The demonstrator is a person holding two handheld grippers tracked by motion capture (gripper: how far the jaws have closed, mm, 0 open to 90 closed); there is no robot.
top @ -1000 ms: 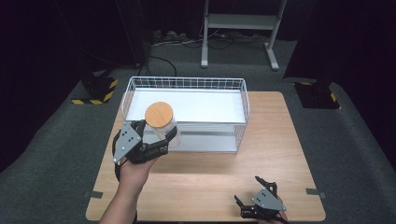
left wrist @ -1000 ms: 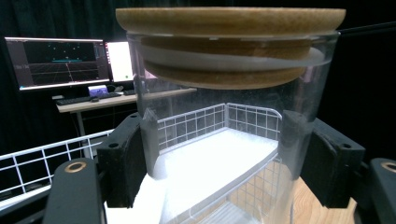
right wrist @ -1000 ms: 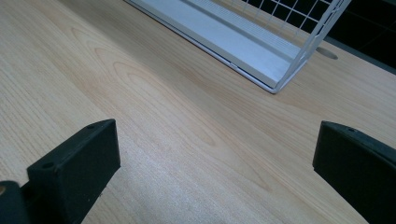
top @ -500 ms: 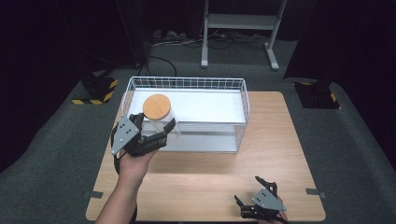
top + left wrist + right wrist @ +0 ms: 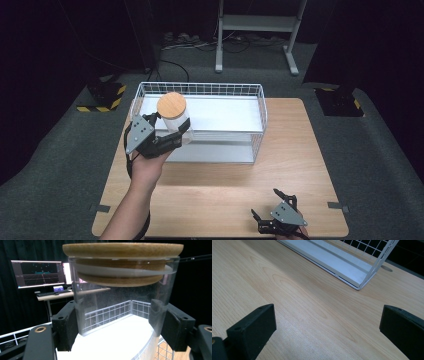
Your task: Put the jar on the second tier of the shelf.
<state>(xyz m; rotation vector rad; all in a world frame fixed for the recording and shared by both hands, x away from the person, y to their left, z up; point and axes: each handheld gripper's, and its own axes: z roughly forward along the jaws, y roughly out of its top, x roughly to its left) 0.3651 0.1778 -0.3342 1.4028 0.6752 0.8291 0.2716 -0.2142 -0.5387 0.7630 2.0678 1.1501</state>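
A clear glass jar (image 5: 175, 122) with a round wooden lid (image 5: 171, 105) hangs over the left end of a white wire basket (image 5: 210, 89). My left gripper (image 5: 172, 131) is shut on the jar's glass wall. In the left gripper view the jar (image 5: 120, 307) stands upright between the two black pads (image 5: 66, 327), with the basket's white floor (image 5: 125, 332) below it. My right gripper (image 5: 274, 212) rests open near the table's front right edge. In the right gripper view nothing lies between its fingers (image 5: 252, 332), just bare wood.
The wooden table (image 5: 300, 150) has free room in front of the basket and to its right. The basket's near corner (image 5: 359, 285) lies ahead of my right gripper. A metal stand (image 5: 255, 30) is on the dark floor behind the table.
My left gripper has carried the jar up and forward, from the basket's front left rim to over its left end. The right gripper has stayed put.
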